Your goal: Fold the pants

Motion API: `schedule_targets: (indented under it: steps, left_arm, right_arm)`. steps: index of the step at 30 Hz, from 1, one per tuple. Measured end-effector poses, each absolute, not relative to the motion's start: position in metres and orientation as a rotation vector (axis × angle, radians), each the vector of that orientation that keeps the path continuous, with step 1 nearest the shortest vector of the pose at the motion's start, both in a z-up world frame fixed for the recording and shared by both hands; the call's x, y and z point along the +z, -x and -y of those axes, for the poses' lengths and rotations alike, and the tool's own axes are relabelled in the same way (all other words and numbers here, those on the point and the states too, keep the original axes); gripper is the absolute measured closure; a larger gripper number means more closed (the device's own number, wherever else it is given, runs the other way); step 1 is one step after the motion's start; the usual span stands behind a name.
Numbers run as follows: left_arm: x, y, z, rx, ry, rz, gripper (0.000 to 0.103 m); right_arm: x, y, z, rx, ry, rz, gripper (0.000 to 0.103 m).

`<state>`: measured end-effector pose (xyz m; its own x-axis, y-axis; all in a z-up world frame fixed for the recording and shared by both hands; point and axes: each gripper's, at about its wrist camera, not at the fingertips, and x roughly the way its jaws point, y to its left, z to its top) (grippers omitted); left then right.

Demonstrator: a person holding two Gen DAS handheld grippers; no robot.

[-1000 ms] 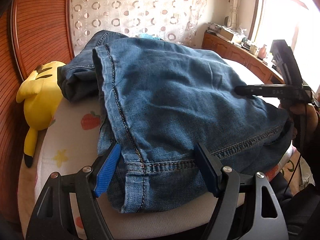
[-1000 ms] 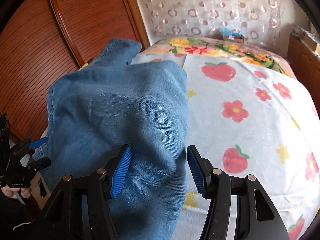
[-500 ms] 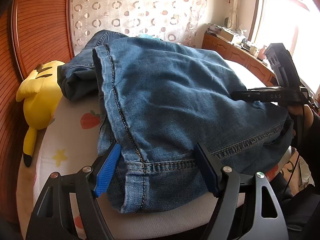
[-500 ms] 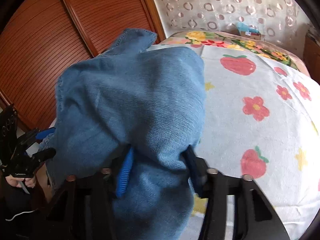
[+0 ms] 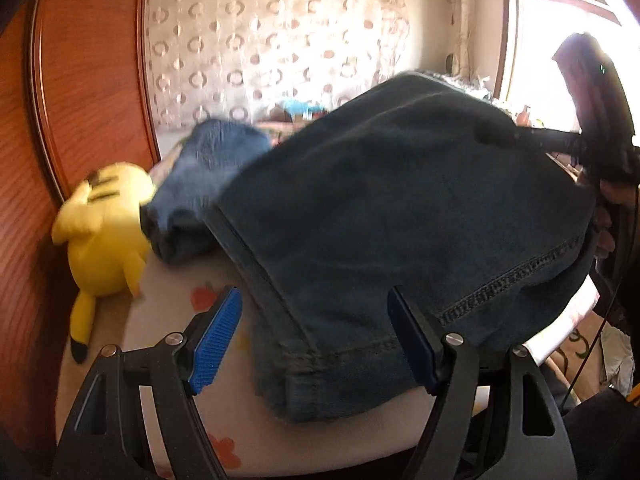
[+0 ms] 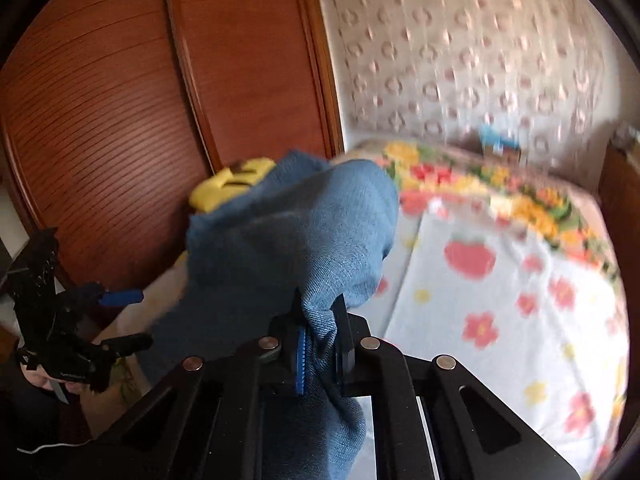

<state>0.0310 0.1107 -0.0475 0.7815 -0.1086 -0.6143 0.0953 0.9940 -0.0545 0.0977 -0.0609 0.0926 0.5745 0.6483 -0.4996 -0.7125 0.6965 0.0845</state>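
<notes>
The right tongs (image 6: 318, 340) are clamped on a bunched fold of the jeans (image 5: 400, 220). Their jaws have just been closing, and the denim now sits pinched tight between the blue pads (image 6: 301, 354), with cloth hanging below the grip and rising in a hump ahead of it. In the left wrist view the same tongs show at the far right side of the jeans, dark against the window (image 5: 560, 60), with the person's hand (image 5: 606, 216) behind them.

The left tongs (image 5: 316, 344) stand wide open. The hem corner of the jeans lies between the two blue pads (image 5: 214, 340), but neither pad presses on the cloth; the left pad is clear of it, and the right pad sits just beside the stitched hem. In the right wrist view these tongs appear at the lower left, jaws apart, off the near edge of the bed (image 6: 520, 320).

The jeans lie along the near left part of the bed, close to its near edge, their right side lifted off the flowered sheet. A folded part of the jeans reaches back towards the left edge, where a yellow plush toy (image 5: 106, 236) lies against the wooden wardrobe (image 5: 80, 100). Both views are blurred.
</notes>
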Motion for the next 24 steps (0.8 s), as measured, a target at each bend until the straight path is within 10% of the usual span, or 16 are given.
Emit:
schedule_targets:
  steps: [7,16,24]
  left_arm:
    - [-0.022,-0.036,-0.092,-0.15,-0.011,-0.611,0.027]
    - [-0.027,-0.078,-0.041,-0.27,-0.034,-0.639,0.027]
    - [-0.046,-0.104,0.033,-0.39,-0.077,-0.706,0.027]
  right_arm:
    - [0.112,-0.113,0.126,0.679,0.123,-0.512,0.094]
    - [-0.005,-0.184,0.21,0.453,0.075,-0.748,0.09]
    - [-0.035,-0.176,0.21,0.41,0.022,-0.748,0.054]
